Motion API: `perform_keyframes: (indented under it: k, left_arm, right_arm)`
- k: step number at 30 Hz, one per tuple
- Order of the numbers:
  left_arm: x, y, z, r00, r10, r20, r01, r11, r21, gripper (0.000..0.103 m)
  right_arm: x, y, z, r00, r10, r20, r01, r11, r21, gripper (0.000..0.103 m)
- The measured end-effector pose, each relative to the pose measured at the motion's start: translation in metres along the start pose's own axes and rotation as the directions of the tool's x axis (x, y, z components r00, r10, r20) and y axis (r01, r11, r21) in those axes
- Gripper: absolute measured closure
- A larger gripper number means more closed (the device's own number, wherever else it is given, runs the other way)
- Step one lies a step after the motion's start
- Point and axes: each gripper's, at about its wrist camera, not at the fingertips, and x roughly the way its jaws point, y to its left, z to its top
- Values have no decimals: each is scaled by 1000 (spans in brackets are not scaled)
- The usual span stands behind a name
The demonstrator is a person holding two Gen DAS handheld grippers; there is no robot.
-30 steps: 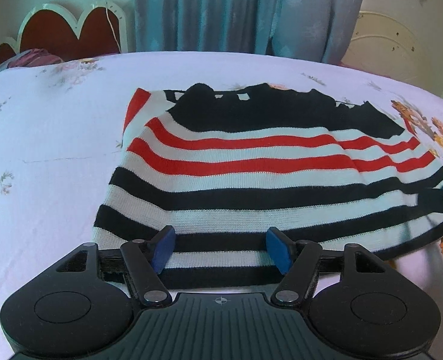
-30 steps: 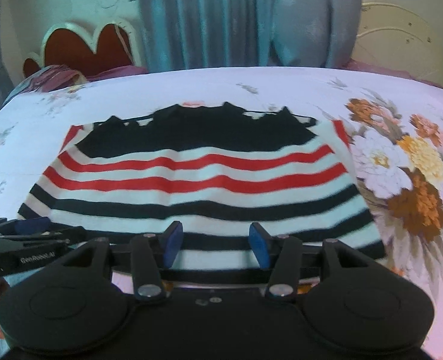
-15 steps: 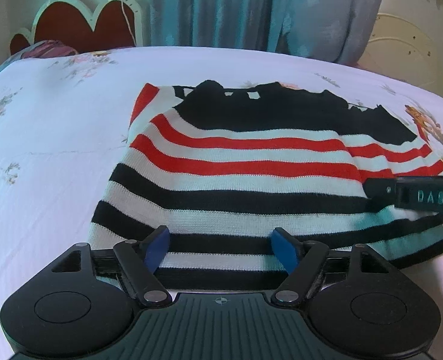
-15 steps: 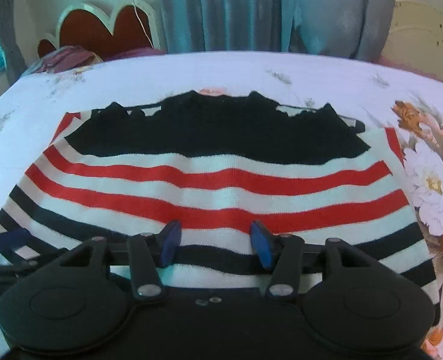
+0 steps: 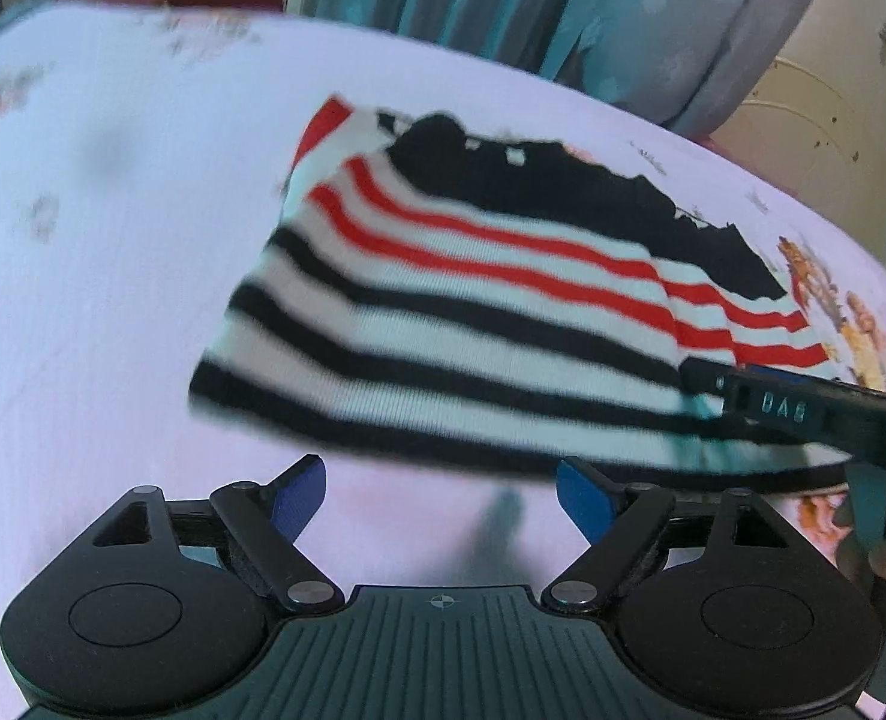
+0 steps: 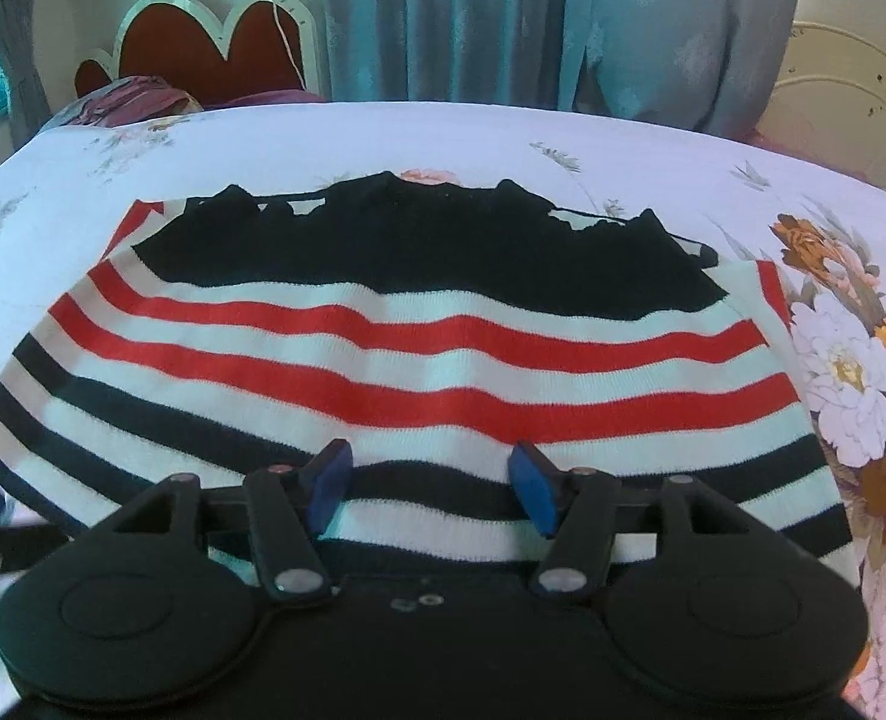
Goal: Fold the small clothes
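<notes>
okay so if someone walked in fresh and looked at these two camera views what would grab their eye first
The striped sweater, banded black, white and red, lies spread flat across the middle of the bed. Bold orange and white flowers printed on the bedsheet sit just beyond its right edge. Near the camera, the left gripper is opening over bare sheet, while the right gripper opens over the sweater's near hem.

Your left gripper (image 5: 440, 489) is a matte black housing with two round lobes, each carrying a shallow circular disc, and a ribbed grey-black centre panel marked with a small white crosshair. Two black link bars pivot on silver screws and end in blue pads (image 5: 583, 495). Your right gripper (image 6: 428, 489) has the same lobed black body, silver pivot screws and blue pads (image 6: 529, 489), with small screws at its centre. Seen from the left wrist, its side is a black bar embossed "DAS", with a blue strip along its top.
</notes>
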Motion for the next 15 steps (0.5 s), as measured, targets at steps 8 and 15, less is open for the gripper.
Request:
perform_keyframes:
  k: [8,15]
  left_arm:
    - [16,44,-3,979,-195,52,202,949,-243,8]
    - [36,54,4,942,-259,212,319,890,-326,2]
  right_arm:
    - [-9,4,0,1000,4,4,-5,997,79,45]
    - [-12,6,9,1000,-19,25,16,993,117,45]
